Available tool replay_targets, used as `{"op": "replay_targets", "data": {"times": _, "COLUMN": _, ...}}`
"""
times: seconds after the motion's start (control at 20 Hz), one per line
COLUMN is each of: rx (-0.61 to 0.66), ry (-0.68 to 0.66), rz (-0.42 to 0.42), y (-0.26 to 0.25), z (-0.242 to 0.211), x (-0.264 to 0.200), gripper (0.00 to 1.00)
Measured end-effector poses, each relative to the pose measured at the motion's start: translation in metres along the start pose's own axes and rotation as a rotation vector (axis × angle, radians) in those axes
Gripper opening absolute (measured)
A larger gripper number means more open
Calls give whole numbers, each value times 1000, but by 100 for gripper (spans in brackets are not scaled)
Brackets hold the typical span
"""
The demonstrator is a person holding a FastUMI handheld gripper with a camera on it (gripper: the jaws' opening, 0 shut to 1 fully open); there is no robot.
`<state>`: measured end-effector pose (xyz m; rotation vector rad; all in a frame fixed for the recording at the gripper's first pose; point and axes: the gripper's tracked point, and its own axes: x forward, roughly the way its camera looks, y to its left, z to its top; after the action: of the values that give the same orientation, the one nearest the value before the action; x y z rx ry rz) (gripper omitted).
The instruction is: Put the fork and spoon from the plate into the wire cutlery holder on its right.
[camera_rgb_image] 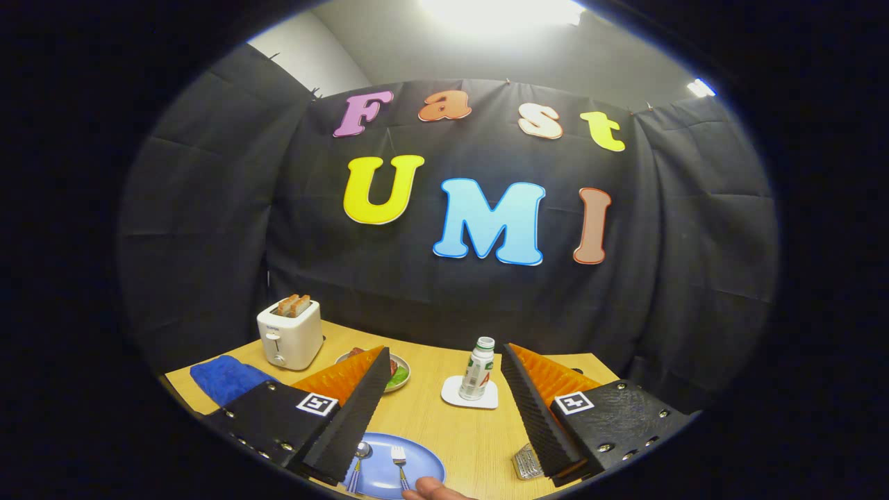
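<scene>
A blue plate [420, 462] lies on the wooden table below and between my fingers, close to the left one. On it rest a spoon [360, 455] and a fork [399, 460], side by side, heads pointing away. A person's fingertip [430, 487] touches the plate's near rim. The wire cutlery holder [526, 464] stands to the plate's right, mostly hidden behind my right finger. My gripper [444, 357] hovers above the table, open wide, with nothing between its orange-and-black fingers.
A white toaster [290, 335] with toast stands at the back left, a blue cloth [226, 378] beside it. A small bowl [399, 375] of food sits beyond the left finger. A small bottle [478, 368] stands on a white coaster [462, 397] in mid-table.
</scene>
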<state>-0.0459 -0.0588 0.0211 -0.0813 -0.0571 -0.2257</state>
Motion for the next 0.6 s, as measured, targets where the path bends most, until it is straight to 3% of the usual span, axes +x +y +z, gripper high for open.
{"op": "replay_targets", "data": {"times": 0.25, "rx": -30, "ry": 10, "rz": -47, "y": -11, "z": 2, "x": -4, "gripper": 98}}
{"op": "replay_targets", "data": {"times": 0.6, "rx": 8, "ry": 135, "rz": 17, "y": 3, "z": -34, "x": -5, "gripper": 98}}
